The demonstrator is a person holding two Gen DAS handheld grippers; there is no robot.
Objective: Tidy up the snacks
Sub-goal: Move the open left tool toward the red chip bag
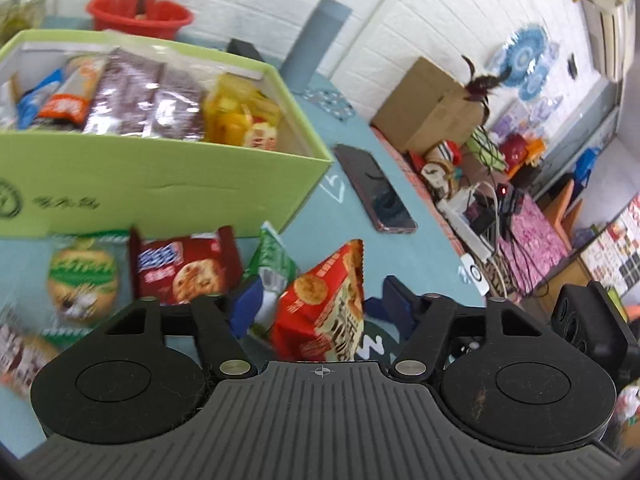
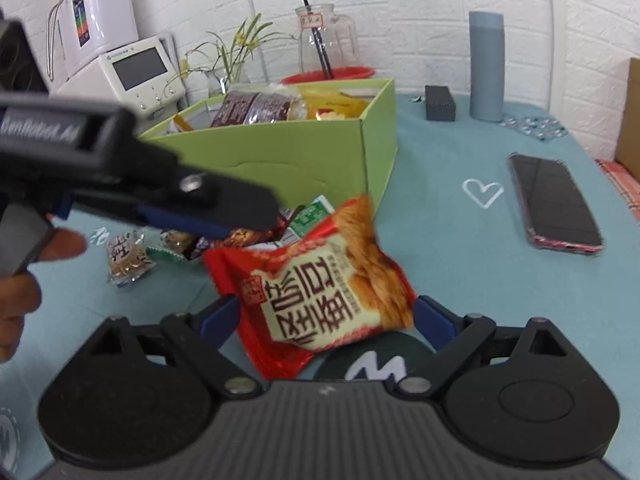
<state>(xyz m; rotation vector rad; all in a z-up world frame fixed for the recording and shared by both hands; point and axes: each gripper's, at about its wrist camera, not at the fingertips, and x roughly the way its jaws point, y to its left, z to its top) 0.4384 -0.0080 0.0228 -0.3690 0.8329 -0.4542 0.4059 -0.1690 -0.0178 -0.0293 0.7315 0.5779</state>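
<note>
A red cracker packet (image 2: 320, 292) stands tilted between the fingers of my right gripper (image 2: 326, 302), whose jaws are wide with both pads against the packet's side edges. In the left wrist view the same packet (image 1: 320, 304) rises on edge between the fingers of my left gripper (image 1: 324, 292), with a narrow gap at each pad. Seen from the right wrist, the left gripper (image 2: 268, 210) reaches in from the left, just behind the packet. The green box (image 1: 160, 184) (image 2: 280, 148) behind holds several snack packets. Loose snacks lie before it: a red cookie packet (image 1: 184, 272), a green packet (image 1: 272, 260), a round-cracker packet (image 1: 82, 280).
A phone (image 2: 556, 204) (image 1: 376, 188) lies on the blue tablecloth right of the box. A grey-blue flask (image 2: 486, 68), a small dark case (image 2: 440, 103) and a red basin (image 1: 140, 14) stand at the back. A hand (image 2: 24, 280) holds the left gripper. The table edge (image 1: 440, 220) runs along the right.
</note>
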